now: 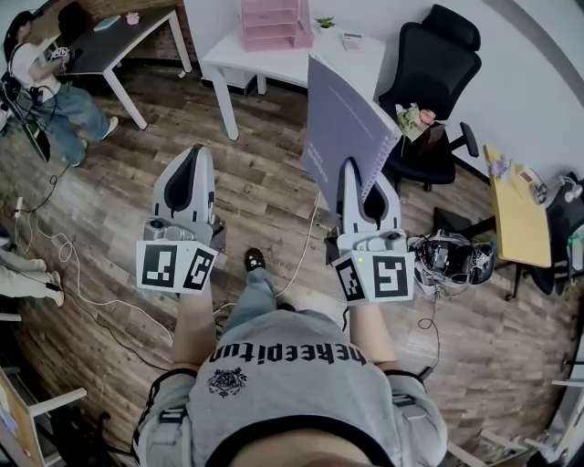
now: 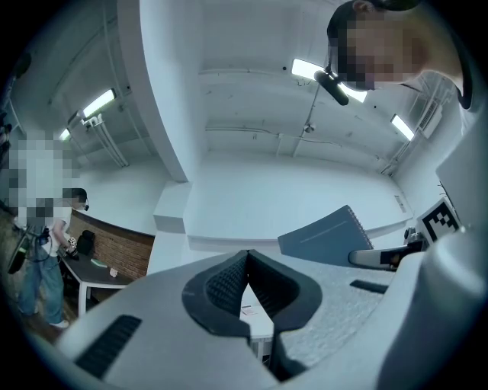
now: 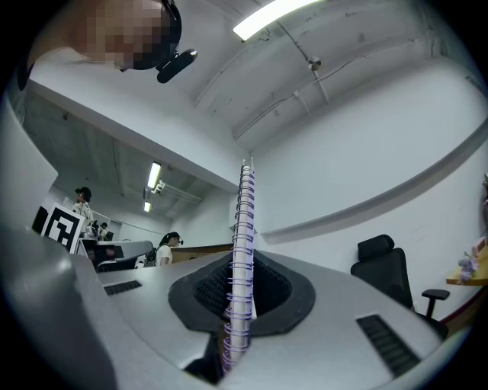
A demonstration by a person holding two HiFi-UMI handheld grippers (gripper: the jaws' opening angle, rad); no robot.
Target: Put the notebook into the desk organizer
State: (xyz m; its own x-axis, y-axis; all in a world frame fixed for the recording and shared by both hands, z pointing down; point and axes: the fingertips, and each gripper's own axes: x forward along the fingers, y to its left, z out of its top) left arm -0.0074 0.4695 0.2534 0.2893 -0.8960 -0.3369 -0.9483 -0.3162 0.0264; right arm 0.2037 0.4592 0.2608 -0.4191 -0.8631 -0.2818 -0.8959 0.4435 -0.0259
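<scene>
Wood floor, open office, filling most of the head view; both grippers held out over it, well short of the furniture

1. Desk, white, top centre of the head view. Risk: its near edge lies on the likely path, and a low approach could knock the notebook's lower corner against it.

2. Chair, black, upper right, beside the desk. Risk: a wide swing to the right could catch it.

3. Organizer, pink, on the desk at the very top of the frame, well apart from the load. Its slots cannot be made out from here, so lining the notebook up with one is a judgement yet to be made. A tilted entry would likely jam on a wall.

4. Notebook, grey, spiral-bound, upright at centre right, rising far above the grip. Risk: held low, it could pivot, sag or fan open.

5. Right gripper, clamped narrow on the spiral binding. Wire coils give the pads little flat to bite on, so slipping seems the main hazard.

6. Left gripper, centre left, jaws together on nothing, lending no support.

7. Cable, white, on the floor below the grippers. Trip hazard on walking forward
</scene>
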